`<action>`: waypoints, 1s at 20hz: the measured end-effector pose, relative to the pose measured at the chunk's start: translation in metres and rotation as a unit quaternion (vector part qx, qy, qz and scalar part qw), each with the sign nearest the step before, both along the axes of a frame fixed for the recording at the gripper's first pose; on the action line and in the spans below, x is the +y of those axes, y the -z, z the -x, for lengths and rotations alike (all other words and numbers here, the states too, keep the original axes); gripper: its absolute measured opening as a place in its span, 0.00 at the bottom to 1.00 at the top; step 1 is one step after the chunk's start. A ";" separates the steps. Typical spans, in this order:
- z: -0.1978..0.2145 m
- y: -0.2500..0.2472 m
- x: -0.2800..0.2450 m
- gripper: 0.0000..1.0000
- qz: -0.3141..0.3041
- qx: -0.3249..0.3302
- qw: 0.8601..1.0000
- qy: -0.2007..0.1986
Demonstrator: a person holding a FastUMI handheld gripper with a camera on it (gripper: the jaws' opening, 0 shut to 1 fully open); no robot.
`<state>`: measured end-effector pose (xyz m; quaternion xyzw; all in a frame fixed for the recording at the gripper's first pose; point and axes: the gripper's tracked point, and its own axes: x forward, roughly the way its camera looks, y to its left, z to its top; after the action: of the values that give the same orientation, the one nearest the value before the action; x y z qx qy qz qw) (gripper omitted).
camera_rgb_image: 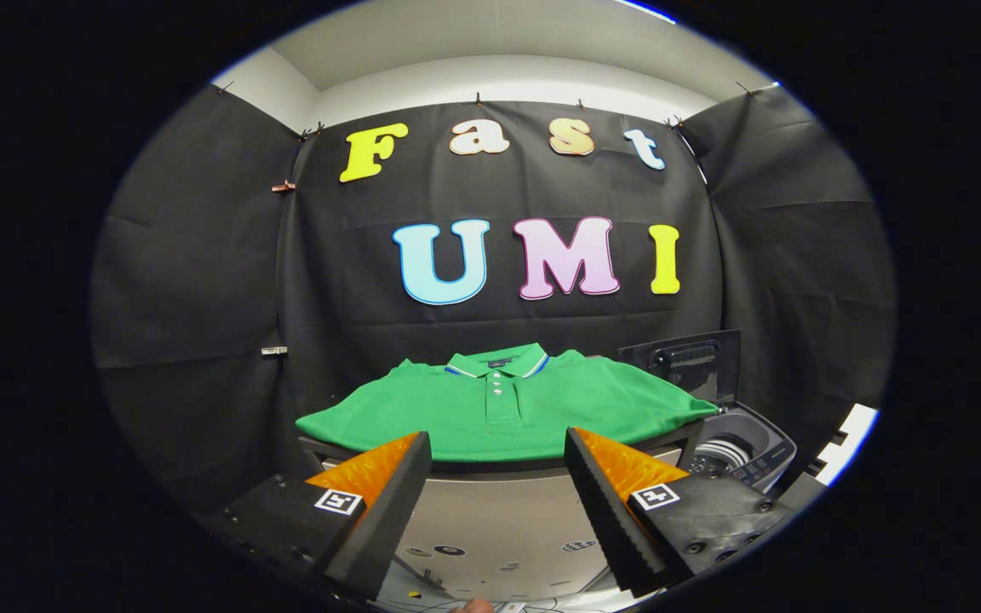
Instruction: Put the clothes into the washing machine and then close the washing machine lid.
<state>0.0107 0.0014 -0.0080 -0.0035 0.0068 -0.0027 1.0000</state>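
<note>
While gripper [497,443] hangs short of the bench [490,467], jaws spread wide and pinching nothing, green polo shirt [503,410] lies flat across bench top, front hem at near edge, washing machine [742,451] just beyond right edge, lid [685,359] raised upright.

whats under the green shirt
The green polo shirt lies flat on a table, beyond the open gripper. Just the table's front edge shows; the shirt covers its top, hiding anything beneath.

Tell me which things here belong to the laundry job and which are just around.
Job: green polo shirt laid flat; washing machine, lid up; gripper, jaws open, short of the shirt.
Around: table; small bits on the floor.
</note>
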 end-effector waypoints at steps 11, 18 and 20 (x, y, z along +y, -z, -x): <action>-0.057 -0.023 -0.001 0.98 -0.017 0.011 1.000 0.007; -0.118 -0.037 0.002 0.98 -0.017 0.039 0.999 0.015; -0.135 -0.039 0.002 0.98 -0.014 0.060 0.998 0.016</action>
<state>0.1458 0.0030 0.0310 0.0103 0.0671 -0.0181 0.9975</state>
